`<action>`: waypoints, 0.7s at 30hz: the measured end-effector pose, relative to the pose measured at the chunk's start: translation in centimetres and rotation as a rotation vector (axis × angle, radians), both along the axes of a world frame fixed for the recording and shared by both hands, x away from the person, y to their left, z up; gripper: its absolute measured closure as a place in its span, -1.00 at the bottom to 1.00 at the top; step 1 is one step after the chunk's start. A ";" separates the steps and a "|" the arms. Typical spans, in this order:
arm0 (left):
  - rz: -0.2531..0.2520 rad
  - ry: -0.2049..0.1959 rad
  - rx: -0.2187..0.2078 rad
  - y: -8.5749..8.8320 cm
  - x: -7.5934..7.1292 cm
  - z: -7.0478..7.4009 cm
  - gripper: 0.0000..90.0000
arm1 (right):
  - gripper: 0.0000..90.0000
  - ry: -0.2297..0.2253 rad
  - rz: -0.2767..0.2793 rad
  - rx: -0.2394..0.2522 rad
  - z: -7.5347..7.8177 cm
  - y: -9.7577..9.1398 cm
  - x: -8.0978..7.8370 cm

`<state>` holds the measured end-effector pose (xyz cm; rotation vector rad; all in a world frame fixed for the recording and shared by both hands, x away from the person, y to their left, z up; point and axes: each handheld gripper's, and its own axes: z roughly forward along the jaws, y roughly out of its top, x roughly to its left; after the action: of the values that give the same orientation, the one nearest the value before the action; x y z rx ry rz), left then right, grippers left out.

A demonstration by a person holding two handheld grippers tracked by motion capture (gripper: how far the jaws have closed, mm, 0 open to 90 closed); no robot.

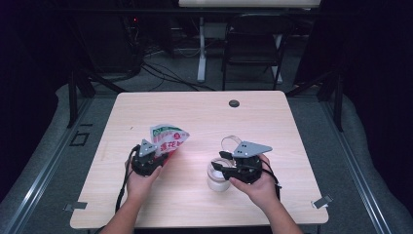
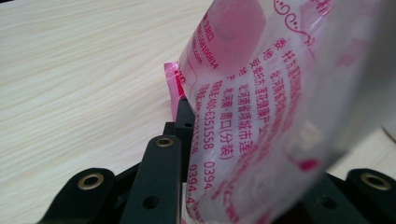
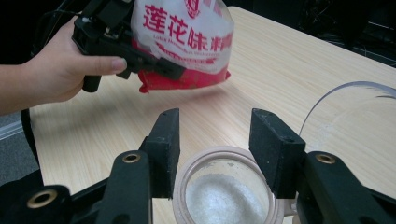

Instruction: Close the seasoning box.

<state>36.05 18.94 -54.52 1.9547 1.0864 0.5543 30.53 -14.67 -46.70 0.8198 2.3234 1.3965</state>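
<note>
red-printed white bag (image 1: 168, 138), perhaps whitish jar (image 1: 217, 179).

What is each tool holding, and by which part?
The left tool grips the seasoning bag at its red sealed bottom edge. The right tool straddles the open jar's rim; whether it presses cannot be told.

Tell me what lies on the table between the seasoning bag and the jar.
Nothing: bare wooden table separates the bag, held up by the left gripper, from the jar at the right gripper, seen in the high view.
</note>
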 end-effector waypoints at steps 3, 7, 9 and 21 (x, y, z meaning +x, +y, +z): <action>0.035 -0.004 0.005 0.8 0.1 0.1 0.67 | 0.17 -0.004 -0.004 -0.003 0.0 -0.1 0.0; 0.080 -0.011 0.006 1.8 0.3 0.3 0.67 | 0.13 -0.007 -0.011 -0.005 0.0 -0.2 0.1; 0.103 -0.009 0.010 2.3 0.4 0.3 0.67 | 0.12 -0.008 -0.014 0.001 0.1 -0.2 0.1; 0.199 -0.015 0.044 4.4 0.7 0.4 0.67 | 0.13 0.015 -0.028 0.020 0.2 -0.5 0.2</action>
<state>36.75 23.39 -54.12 1.8879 1.2773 0.7039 30.69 -15.16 -46.54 0.8681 2.3040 1.4086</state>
